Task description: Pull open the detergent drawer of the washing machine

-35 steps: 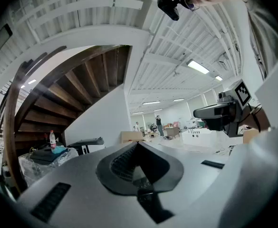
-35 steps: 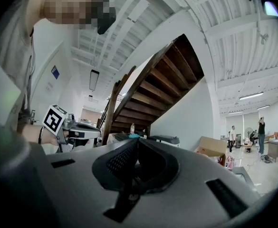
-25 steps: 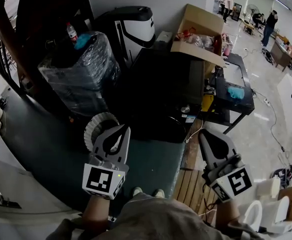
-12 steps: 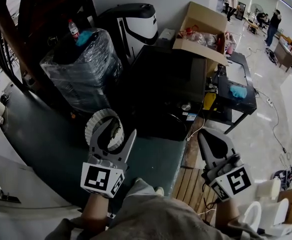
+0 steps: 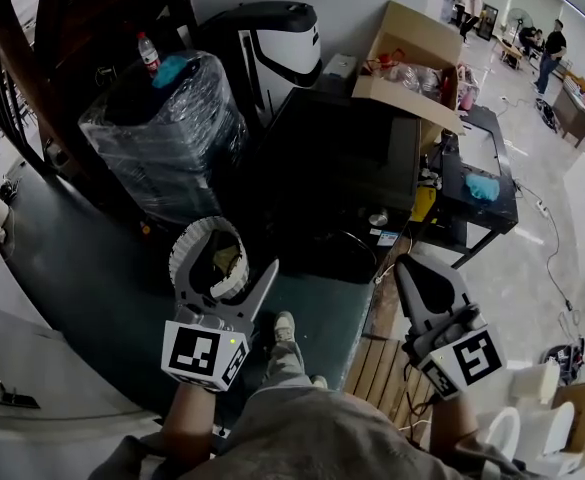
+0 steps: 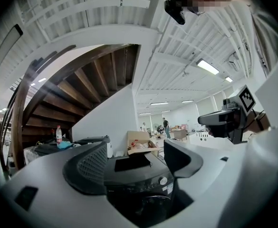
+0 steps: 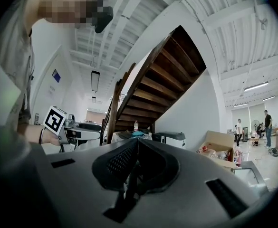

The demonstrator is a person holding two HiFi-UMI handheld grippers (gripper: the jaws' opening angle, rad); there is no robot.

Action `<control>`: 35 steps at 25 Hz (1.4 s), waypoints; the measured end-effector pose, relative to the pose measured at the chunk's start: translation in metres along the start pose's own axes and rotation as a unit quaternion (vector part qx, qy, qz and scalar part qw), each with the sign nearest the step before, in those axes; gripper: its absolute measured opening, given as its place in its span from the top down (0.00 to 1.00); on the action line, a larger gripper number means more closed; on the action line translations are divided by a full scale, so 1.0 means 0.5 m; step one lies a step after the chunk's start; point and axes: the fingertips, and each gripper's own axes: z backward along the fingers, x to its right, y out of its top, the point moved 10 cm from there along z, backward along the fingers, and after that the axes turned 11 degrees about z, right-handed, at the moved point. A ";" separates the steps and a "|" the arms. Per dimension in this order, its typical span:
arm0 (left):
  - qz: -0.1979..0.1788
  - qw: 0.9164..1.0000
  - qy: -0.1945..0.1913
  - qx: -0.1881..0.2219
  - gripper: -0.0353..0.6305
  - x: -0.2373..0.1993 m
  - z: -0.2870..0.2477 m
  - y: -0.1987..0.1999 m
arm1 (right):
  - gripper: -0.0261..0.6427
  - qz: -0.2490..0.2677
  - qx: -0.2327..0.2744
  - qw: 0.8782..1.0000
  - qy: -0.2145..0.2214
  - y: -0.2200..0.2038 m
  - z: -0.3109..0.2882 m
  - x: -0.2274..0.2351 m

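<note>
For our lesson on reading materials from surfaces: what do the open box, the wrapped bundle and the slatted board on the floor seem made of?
The open box is likely cardboard: matt tan, with folded flaps. The wrapped bundle has dark contents under clear plastic film, judging by glossy wrinkles. The slatted board is probably bare wood: brown parallel slats with gaps.

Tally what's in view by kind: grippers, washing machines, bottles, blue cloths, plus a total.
Grippers: 2 (left gripper, right gripper)
Washing machine: 1
Bottle: 1
Blue cloths: 2
Total: 6
</note>
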 end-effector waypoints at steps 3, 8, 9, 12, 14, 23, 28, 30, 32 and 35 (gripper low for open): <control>0.010 1.000 0.000 -0.006 0.38 -0.028 -0.034 -0.008 | 0.92 0.001 -0.009 1.000 0.003 -0.009 -0.036 0.015; 0.046 0.999 -0.006 -0.025 0.37 -0.093 -0.101 -0.040 | 0.92 -0.004 -0.027 1.000 0.004 -0.035 -0.112 0.039; 0.055 0.998 -0.006 -0.028 0.37 -0.109 -0.116 -0.047 | 0.92 -0.006 -0.030 1.000 0.004 -0.040 -0.132 0.044; 0.082 0.996 -0.010 -0.036 0.36 -0.162 -0.163 -0.069 | 0.92 -0.010 -0.040 0.999 0.006 -0.056 -0.195 0.059; 0.102 0.994 -0.015 -0.039 0.36 -0.199 -0.196 -0.085 | 0.92 -0.013 -0.047 0.999 0.008 -0.067 -0.239 0.067; 0.216 0.973 -0.041 -0.065 0.35 -0.363 -0.351 -0.189 | 0.92 -0.031 -0.076 0.997 0.012 -0.114 -0.441 0.105; 0.291 0.951 -0.052 -0.087 0.34 -0.440 -0.427 -0.273 | 0.92 -0.040 -0.093 0.995 0.015 -0.151 -0.542 0.117; 0.317 0.942 -0.056 -0.096 0.34 -0.467 -0.452 -0.308 | 0.92 -0.042 -0.101 0.994 0.018 -0.167 -0.580 0.118; 0.339 0.933 -0.059 -0.105 0.34 -0.489 -0.476 -0.343 | 0.92 -0.045 -0.108 0.993 0.022 -0.183 -0.614 0.118; 0.369 0.919 -0.062 -0.123 0.34 -0.516 -0.506 -0.401 | 0.92 -0.050 -0.120 0.991 0.025 -0.209 -0.655 0.117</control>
